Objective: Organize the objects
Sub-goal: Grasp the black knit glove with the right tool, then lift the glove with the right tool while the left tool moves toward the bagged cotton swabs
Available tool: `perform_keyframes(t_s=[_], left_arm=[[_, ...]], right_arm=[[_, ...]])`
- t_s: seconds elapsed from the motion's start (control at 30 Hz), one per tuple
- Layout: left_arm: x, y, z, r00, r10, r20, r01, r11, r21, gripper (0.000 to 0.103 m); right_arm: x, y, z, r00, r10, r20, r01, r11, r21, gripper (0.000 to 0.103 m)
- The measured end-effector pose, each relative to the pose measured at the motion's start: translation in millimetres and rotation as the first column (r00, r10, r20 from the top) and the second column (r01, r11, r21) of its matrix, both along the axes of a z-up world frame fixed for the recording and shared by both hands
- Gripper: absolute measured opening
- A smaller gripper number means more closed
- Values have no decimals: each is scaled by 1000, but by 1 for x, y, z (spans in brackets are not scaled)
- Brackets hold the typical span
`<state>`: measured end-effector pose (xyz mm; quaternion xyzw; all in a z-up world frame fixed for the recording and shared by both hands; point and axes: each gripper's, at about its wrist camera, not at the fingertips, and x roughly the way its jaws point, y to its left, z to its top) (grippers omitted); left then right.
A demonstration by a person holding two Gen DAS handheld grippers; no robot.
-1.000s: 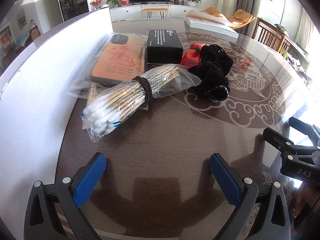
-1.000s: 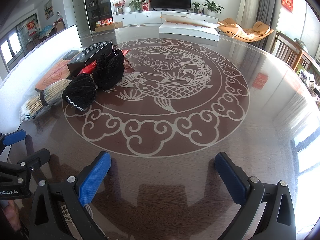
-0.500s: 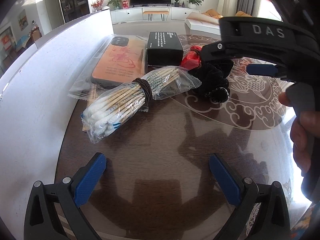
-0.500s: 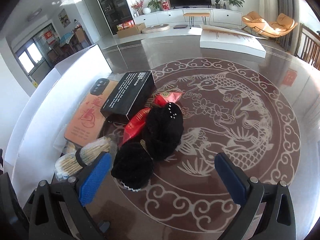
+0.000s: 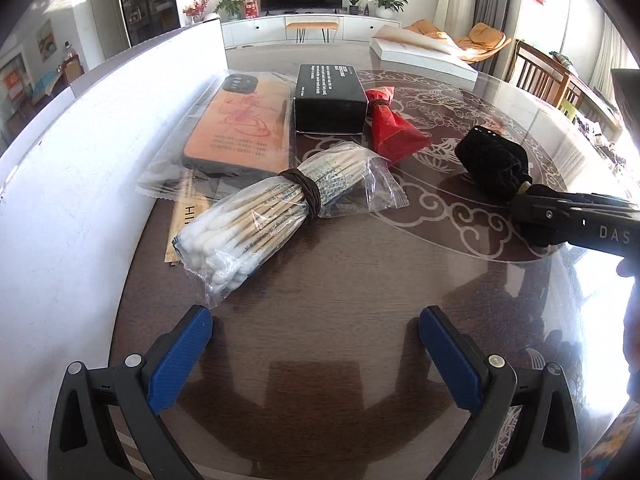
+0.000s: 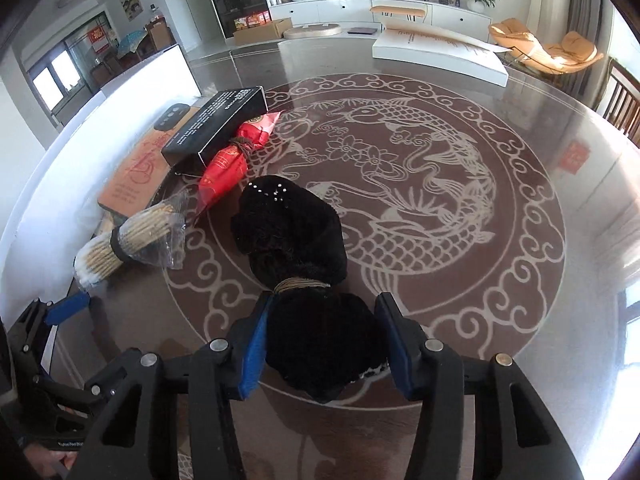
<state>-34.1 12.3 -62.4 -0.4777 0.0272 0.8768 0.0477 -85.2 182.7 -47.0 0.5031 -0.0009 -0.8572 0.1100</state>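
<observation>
Right tongs (image 6: pixel 322 344) are clamped on the near end of the black pouch (image 6: pixel 296 232), whose long axis runs straight away from them over the tabletop (image 6: pixel 440 208). Left tongs (image 5: pixel 316 356) sit wide open near the swabs (image 5: pixel 256 216).

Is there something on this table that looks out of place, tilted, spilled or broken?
Nothing looks spilled or broken. The items lie loosely, not lined up: the cotton swab bundle rests askew over the bagged phone case, and the red packet angles against the black box. The right gripper holds the black fabric bundle.
</observation>
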Motion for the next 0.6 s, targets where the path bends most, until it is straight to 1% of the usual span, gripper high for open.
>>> perform_keyframes(t_s=[0.1,0.17,0.2,0.23,0.3,0.47,0.5,0.6], left_arm=[[0,0,0,1000,0,0,0,1000,0,103],[0,0,0,1000,-1,0,1,1000,0,103],[0,0,0,1000,-1,0,1,1000,0,103],[0,0,0,1000,-1,0,1,1000,0,103],[0,0,0,1000,-1,1,1,1000,1,103],[0,0,0,1000,-1,1,1,1000,1,103],[0,0,0,1000,-1,1,1,1000,1,103],[0,0,0,1000,0,1,0,1000,0,103]], right_arm=[[14,11,0,999,8,-34,-7,1000,17,53],[19,14,2,998,5,-56,-4,1000,14,67],[19,13,1,998,1,-60,0,1000,11,82],[18,12,-1,998,-3,-66,4,1000,13,89],[19,9,-3,997,-3,-82,6,999,33,89],[24,5,-10,995,6,-103,4,995,104,98],[25,7,-11,995,4,-103,6,995,98,103],[27,8,-13,993,-1,-119,12,995,98,103]])
